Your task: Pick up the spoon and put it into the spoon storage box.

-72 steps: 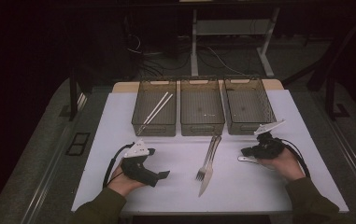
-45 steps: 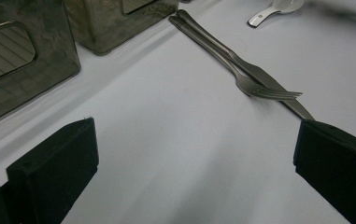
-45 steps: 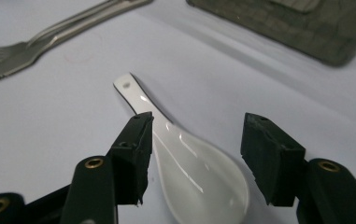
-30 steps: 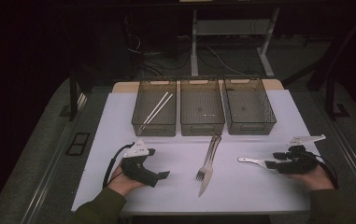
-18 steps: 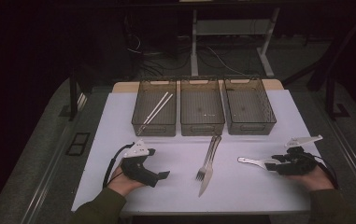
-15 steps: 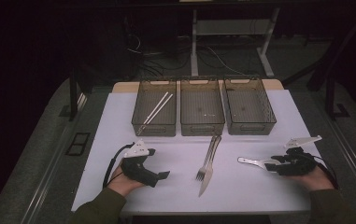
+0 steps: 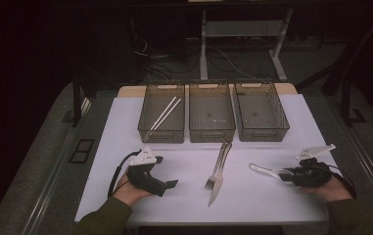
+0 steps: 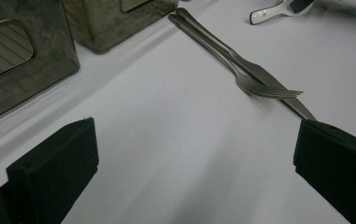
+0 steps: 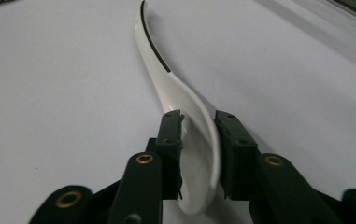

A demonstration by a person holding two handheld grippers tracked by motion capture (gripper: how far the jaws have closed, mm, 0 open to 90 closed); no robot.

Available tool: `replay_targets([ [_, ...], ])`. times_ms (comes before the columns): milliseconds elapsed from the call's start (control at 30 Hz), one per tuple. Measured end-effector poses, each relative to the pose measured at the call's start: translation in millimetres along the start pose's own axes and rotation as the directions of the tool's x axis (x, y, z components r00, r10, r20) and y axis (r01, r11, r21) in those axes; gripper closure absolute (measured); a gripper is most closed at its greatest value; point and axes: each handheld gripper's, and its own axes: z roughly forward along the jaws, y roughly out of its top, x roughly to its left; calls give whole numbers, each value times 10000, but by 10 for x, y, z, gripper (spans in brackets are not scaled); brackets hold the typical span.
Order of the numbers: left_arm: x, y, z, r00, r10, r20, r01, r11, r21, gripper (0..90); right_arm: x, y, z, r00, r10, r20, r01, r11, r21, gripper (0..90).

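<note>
2 grippers rest low in the high view. The right gripper (image 7: 288, 174), at the lower right, has just been closing its jaws, and they now pinch the bowl of a white spoon (image 7: 265, 170); in the right gripper view the 2 black pads press on both sides of the spoon (image 9: 185, 112), whose handle runs toward the top of that frame, over the white table cover (image 9: 49, 84). The left gripper (image 7: 172, 183), at the lower left, has its jaws wide apart with nothing between them, low over the cover.

Between the 2 grippers, at the lower centre, a fork (image 7: 217, 165) and a knife (image 7: 219, 181) lie side by side, touching, well apart from both grippers. Beyond them, across the middle of the frame, stand 3 dark bins in a row; the left bin (image 7: 147, 115) holds 2 chopsticks (image 7: 163, 116). Nothing lies between the spoon and the bins.

Compared with 1 second ago, both hands sit in the same places and the spoon lies in the same spot.
</note>
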Motion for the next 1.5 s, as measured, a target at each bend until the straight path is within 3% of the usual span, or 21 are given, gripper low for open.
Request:
replay_targets([
  [133, -4, -1, 3, 10000, 5, 20, -5, 10000, -8, 0, -1, -19, -28, 9999, -59, -133, 57, 9999, -131, 792],
  [700, 9, -18, 6, 9995, 68, 302, -61, 9997, -219, 0, 13, 20, -57, 9994, -233, -244, 229, 9996, -133, 809],
  [1100, 8, -15, -4, 9997, 8, 262, 0, 9995, -321, 0, 11, 72, -183, 9987, -98, -498, 53, 9959, -904, 809],
  [1500, 15, -18, 1, 9994, -29, 358, 40, 9995, -318, 0, 22, 257, -310, 9985, -257, -489, 166, 9837, -1789, 809],
])
